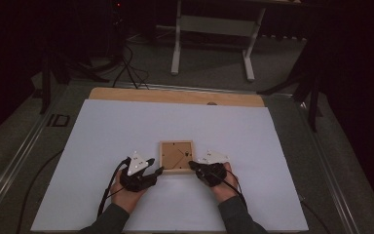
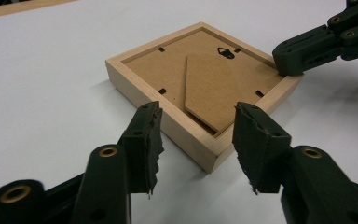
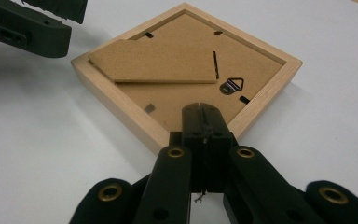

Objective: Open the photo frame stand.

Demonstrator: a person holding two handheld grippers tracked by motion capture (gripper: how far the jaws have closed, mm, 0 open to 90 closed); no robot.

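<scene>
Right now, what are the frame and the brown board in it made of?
The frame looks like pale, unpainted wood: faint grain, matte, square-cut edges. The board and its stand flap look like pressed fibreboard or stiff card, hard to tell which: flat brown, no grain, dull. The hanger seems metal; it glints.
</scene>
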